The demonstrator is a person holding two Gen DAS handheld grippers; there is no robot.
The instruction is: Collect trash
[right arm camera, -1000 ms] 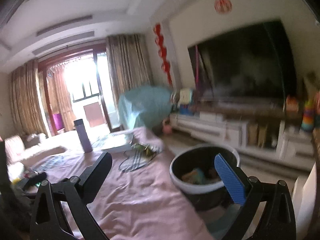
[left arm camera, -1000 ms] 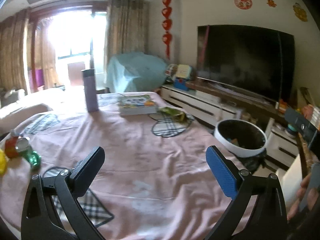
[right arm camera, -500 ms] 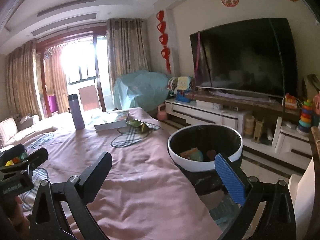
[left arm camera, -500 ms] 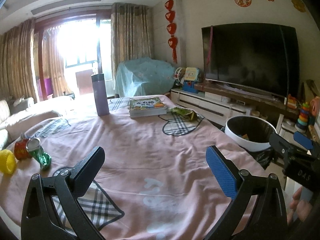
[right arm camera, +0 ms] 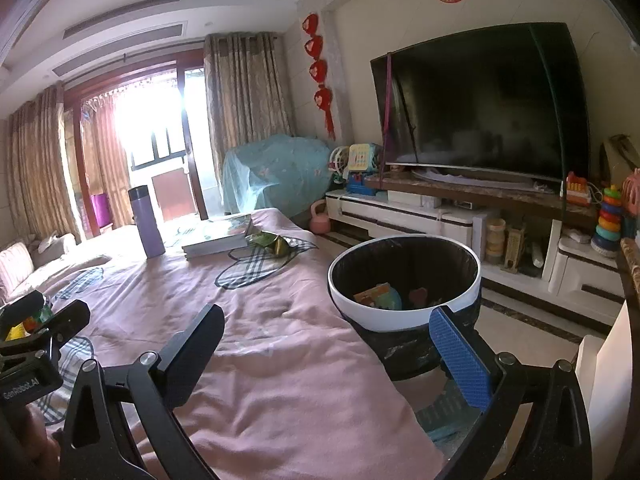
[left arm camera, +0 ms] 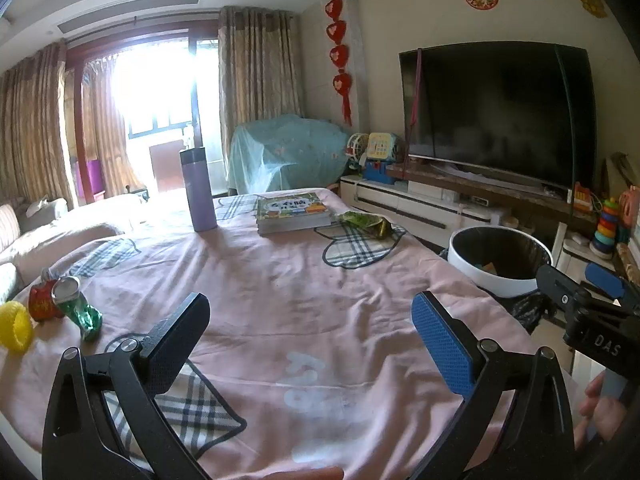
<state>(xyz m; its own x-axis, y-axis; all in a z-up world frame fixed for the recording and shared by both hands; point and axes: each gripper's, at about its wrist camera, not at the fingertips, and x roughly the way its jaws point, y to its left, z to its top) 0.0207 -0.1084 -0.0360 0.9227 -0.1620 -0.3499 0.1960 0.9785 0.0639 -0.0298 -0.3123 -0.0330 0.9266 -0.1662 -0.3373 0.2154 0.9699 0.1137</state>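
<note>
A crushed green can (left arm camera: 80, 309) lies at the table's left edge beside a red can (left arm camera: 42, 303) and a yellow ring (left arm camera: 15, 326). A green snack wrapper (left arm camera: 365, 222) (right arm camera: 273, 243) rests on the far side by the books. The white-rimmed bin (left arm camera: 500, 258) (right arm camera: 404, 282) with a black liner stands off the table's right side and holds some scraps. My left gripper (left arm camera: 310, 338) hovers open and empty over the pink cloth. My right gripper (right arm camera: 326, 354) is open and empty by the bin, and also shows at the right in the left wrist view (left arm camera: 580, 284).
A purple flask (left arm camera: 198, 190) and a stack of books (left arm camera: 292, 212) stand at the far side of the pink tablecloth (left arm camera: 280, 300). A TV (left arm camera: 492, 108) on a low white cabinet (right arm camera: 440, 220) runs along the right wall. A sofa (left arm camera: 24, 236) lies at left.
Both cameras have tilted up and steadied; the right view has lost its blur. The right gripper has come into the left view's right edge. Both stay open.
</note>
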